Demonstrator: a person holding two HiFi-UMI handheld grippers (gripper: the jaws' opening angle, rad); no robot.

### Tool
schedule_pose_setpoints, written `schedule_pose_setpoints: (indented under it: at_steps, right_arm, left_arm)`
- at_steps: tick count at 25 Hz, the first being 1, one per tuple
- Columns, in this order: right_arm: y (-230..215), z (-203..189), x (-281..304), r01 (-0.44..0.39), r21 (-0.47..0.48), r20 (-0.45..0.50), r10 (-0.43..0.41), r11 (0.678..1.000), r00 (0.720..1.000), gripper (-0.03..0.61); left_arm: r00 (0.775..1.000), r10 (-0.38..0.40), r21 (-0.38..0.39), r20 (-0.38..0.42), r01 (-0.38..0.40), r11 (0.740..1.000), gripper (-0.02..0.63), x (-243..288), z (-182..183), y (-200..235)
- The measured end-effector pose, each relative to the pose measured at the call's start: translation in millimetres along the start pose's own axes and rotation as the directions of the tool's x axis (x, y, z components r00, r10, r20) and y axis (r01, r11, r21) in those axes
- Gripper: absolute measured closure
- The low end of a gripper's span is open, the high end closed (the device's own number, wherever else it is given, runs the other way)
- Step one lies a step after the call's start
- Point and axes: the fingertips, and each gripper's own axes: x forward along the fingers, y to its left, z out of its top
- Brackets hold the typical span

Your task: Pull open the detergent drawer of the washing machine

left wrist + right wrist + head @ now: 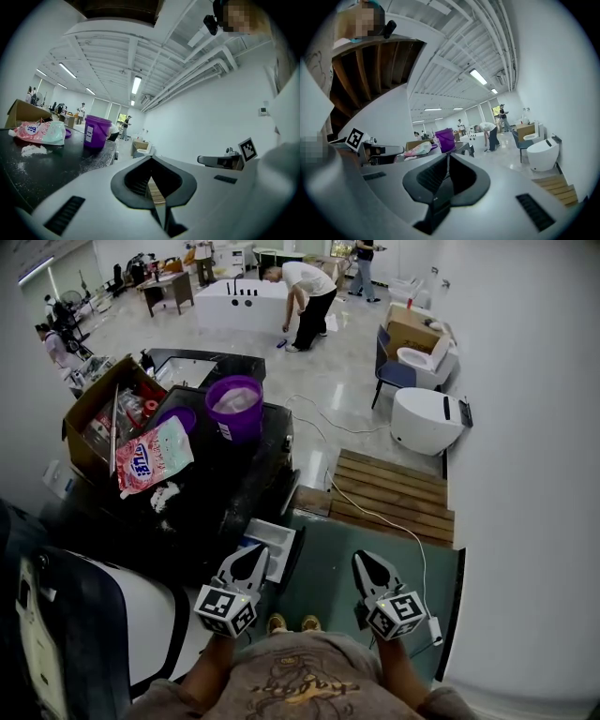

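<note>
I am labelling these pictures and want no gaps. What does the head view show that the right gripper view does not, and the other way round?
Only the head view: the green floor mat, the person's shoes and a light tray, apparently the detergent drawer, standing out of the machine's front. Only the right gripper view: the ceiling lights and the pipes along the ceiling. Both: the purple bucket, the detergent bag, the wooden pallet and a person bending over.

Head view steeply down; others level (bucket (234, 409) shared)
</note>
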Motion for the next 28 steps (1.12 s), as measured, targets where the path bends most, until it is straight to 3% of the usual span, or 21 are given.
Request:
schedule_pose_setpoints:
  at_steps: [14, 28]
  right_arm:
    - [2.4, -11.8, 8.6, 0.045, -0.060, -0.034, -0.047, 0.997, 0.998, 0.575]
    - [6.8, -19.2, 7.1, 0.033, -0.075, -0.048, -0.037, 0.997, 0.998, 0.577]
  left_arm:
    - [0.999, 0.039, 0.005, -0.004, -0.039, 0.999, 0.592, -8.0, -13.0, 13.1]
    - [0.998, 0.059, -0.013, -0.002, -0.059, 0.998, 0.592, -14.7, -11.9, 15.0]
